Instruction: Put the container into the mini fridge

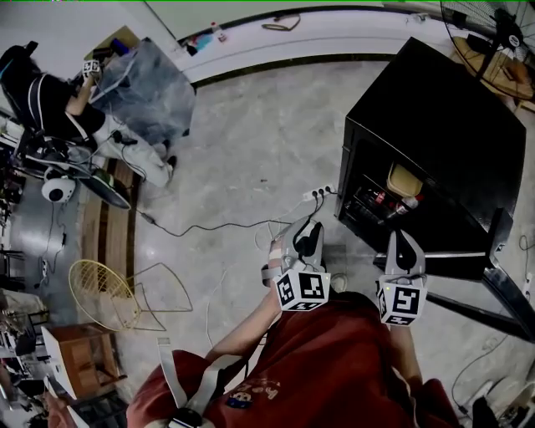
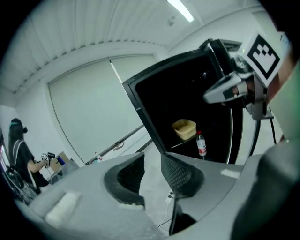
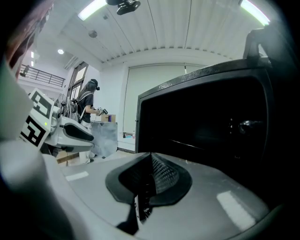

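Observation:
The black mini fridge (image 1: 443, 125) stands open at the right. A tan container (image 1: 404, 180) sits on its shelf, with a red-capped bottle (image 1: 394, 206) just below it. In the left gripper view the container (image 2: 183, 129) and the bottle (image 2: 201, 144) show inside the dark cabinet. My left gripper (image 1: 308, 227) hangs in front of the fridge, apart from it. Its jaws (image 2: 152, 171) are open with only floor between them. My right gripper (image 1: 404, 241) is closer to the fridge opening. Its jaws (image 3: 149, 161) are shut with nothing in them.
A white power strip (image 1: 318, 194) and its cable lie on the floor left of the fridge. A wire chair (image 1: 104, 292) stands at lower left. A seated person (image 1: 58, 104) and a plastic-covered bin (image 1: 146, 84) are far left. A fan (image 1: 493, 25) is behind the fridge.

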Available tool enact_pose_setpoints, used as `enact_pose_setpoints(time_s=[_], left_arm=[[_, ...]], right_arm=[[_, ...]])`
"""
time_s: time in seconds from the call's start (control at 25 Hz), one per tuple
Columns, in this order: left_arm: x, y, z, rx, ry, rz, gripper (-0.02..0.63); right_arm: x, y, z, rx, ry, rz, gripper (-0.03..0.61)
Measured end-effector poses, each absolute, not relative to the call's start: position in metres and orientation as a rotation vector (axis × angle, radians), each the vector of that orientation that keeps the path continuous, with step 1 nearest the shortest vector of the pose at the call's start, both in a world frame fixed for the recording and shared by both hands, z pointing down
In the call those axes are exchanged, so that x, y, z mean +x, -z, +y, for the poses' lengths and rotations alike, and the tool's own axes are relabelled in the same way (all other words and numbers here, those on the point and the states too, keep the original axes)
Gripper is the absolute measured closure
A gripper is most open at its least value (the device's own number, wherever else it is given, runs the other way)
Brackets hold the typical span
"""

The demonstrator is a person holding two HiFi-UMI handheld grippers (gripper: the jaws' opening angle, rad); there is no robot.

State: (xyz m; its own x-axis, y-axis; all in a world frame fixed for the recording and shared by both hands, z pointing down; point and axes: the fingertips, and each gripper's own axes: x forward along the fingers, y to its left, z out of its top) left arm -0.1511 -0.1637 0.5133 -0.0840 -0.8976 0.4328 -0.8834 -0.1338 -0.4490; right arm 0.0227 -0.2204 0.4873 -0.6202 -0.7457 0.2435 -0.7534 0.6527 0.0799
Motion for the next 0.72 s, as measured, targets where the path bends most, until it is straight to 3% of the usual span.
enact_pose_setpoints(time_s=[0.44, 0.6, 0.72], left_arm=[[-0.141, -0.469, -0.164, -2.285, 0.439, 2.201, 0.497], [-0.149, -0.465, -0.164, -2.256, 0.38, 2.258, 0.552], [-0.153, -0.468, -0.165, -2.235, 0.395, 2.269, 0.558]], right_arm=[[0.016, -0.488, -0.22, 1.195, -0.047, -2.617, 0.58], [0.011, -0.485, -0.221, 1.178, -0.038, -2.627, 0.58], [0.009, -0.484, -0.221, 1.174, -0.036, -2.631, 0.58]])
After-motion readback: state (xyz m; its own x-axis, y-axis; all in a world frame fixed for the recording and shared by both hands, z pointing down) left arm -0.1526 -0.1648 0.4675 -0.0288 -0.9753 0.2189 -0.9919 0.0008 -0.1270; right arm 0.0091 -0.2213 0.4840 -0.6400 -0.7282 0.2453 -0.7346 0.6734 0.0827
